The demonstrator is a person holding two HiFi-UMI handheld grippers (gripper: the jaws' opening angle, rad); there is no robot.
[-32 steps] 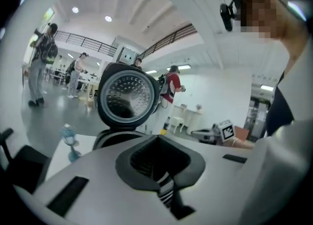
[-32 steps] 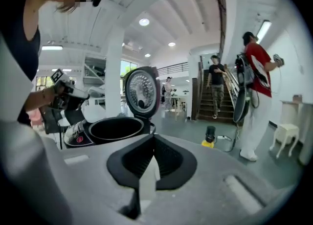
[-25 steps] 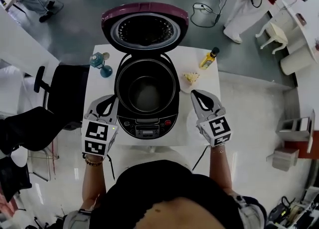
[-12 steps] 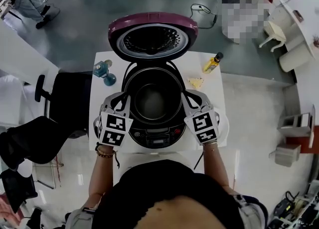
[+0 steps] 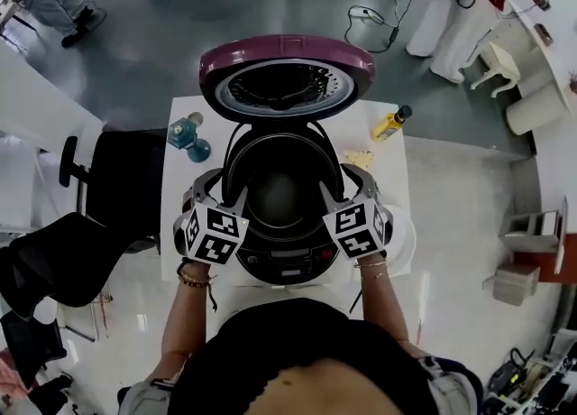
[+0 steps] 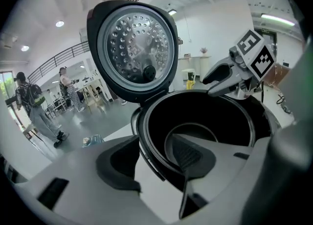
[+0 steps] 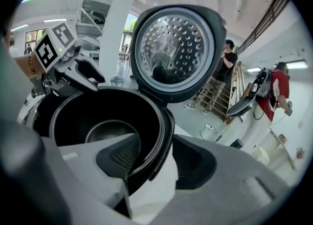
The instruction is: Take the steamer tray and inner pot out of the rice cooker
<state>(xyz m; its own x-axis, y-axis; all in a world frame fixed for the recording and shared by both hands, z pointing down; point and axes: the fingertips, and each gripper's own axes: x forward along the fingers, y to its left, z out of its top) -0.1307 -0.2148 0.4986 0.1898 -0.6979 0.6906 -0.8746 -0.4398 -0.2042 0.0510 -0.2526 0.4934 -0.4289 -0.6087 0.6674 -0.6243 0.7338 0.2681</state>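
The rice cooker [image 5: 284,255] stands on the white table [image 5: 180,170] with its maroon lid [image 5: 287,88] swung up and back. A dark inner pot [image 5: 279,197] sits in it; I cannot tell a steamer tray apart from the pot. My left gripper [image 5: 219,189] is at the cooker's left rim. Its jaws have just been opening and now straddle the rim [image 6: 146,155], one inside and one outside, pads not pressing. My right gripper [image 5: 345,189] straddles the right rim [image 7: 164,136] the same way, its jaws also just opened.
A blue bottle [image 5: 187,132] stands at the table's back left and a yellow bottle [image 5: 393,122] at the back right, with a small yellowish item [image 5: 360,159] near it. A black chair [image 5: 117,179] is left of the table. People stand on the floor behind.
Both grippers have moved inward and down from the table beside the cooker to its rim. Their jaws, shut before, now stand apart around the rim.
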